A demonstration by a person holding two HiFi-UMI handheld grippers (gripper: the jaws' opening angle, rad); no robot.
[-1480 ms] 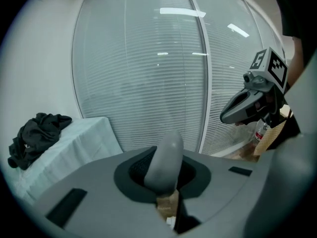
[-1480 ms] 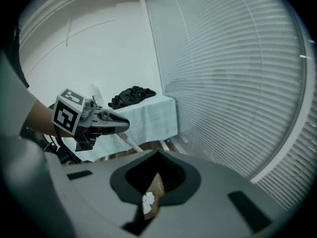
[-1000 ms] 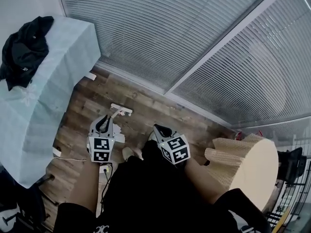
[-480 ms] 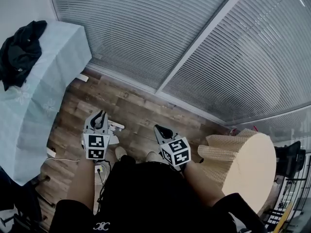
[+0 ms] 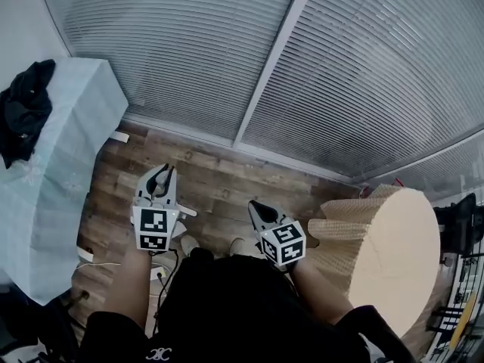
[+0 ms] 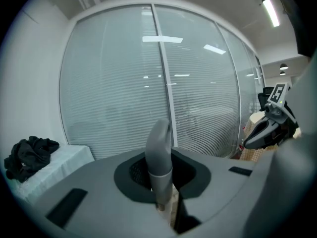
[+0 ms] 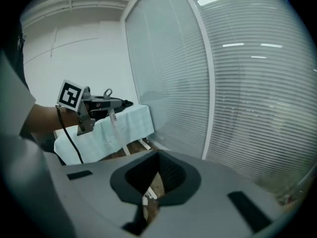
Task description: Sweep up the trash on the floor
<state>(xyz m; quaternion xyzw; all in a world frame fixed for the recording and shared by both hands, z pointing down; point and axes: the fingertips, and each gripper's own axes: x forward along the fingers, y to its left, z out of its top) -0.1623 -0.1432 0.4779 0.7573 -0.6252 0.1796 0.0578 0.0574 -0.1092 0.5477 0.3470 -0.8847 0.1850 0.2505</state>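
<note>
In the head view my left gripper (image 5: 160,175) hangs over the wooden floor (image 5: 219,176), its two dark fingers meeting at the tips, nothing held. My right gripper (image 5: 255,206) is held lower and to the right, tapering to one black point, also empty. White scraps (image 5: 187,212) lie on the floor just right of the left gripper, and another white piece (image 5: 117,136) lies by the window base. In the left gripper view a single grey finger (image 6: 158,150) stands upright in the middle. The right gripper view shows none of its own fingers, only a scrap (image 7: 147,197) through its body opening.
A table under a pale blue cloth (image 5: 53,172) with a black garment (image 5: 23,108) stands at the left. A round beige wicker table (image 5: 386,248) is at the right. Windows with blinds (image 5: 227,59) close off the far side. A cable and power strip (image 5: 159,271) lie by my feet.
Both grippers have shifted a little away from me and to the right in the view. The head camera has tilted so that more of the blinds and less of the floor show.
</note>
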